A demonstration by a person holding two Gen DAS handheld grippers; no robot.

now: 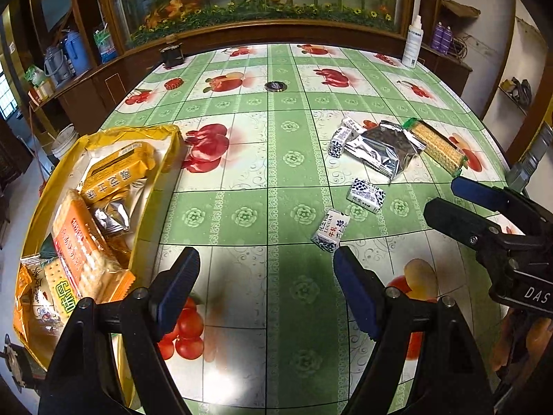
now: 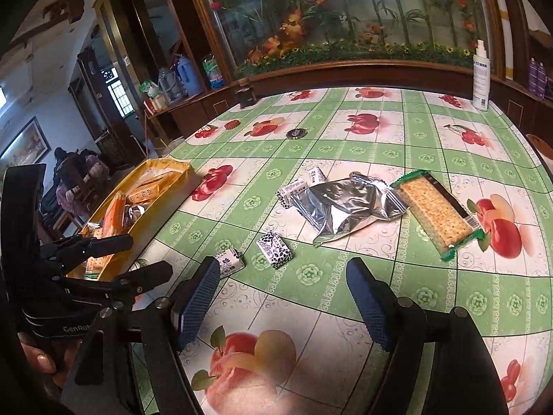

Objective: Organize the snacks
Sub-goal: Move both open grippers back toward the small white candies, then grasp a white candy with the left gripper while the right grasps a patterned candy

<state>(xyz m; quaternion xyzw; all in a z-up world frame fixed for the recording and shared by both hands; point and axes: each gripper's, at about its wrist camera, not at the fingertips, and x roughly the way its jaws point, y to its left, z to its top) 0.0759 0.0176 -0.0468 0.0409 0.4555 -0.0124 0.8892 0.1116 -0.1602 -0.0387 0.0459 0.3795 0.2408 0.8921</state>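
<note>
Reaching over the table [image 1: 276, 186], the left gripper [image 1: 266, 259] is standing with its jaws wide apart and nothing between them, and the right gripper [image 2: 283, 269] is standing the same way, open and empty. The step in hand, as I am judging it, is picking up one loose snack from the table and carrying it to the yellow tray [image 1: 103, 138], which is lying at the left edge of the table and already holding several packets. The nearest candy [image 1: 330, 230] is lying just in front of the left gripper's right finger, so I would be lowering that gripper straight over it, with one pad on each long side, and closing gently (the wrapper is small and it may slide on the smooth cloth). The second candy [image 1: 368, 195] is lying just beyond it, near but not touching. Counting the loose things: four small candies with a dark and white pattern, of which two are lying close together by the silver packet [image 2: 345, 207], one silver packet, and one cracker pack [image 2: 437, 214] with green ends, resting beside the silver one toward the right edge. In the tray I am counting about five packets, but they are overlapping, so this number is not sure.
</note>
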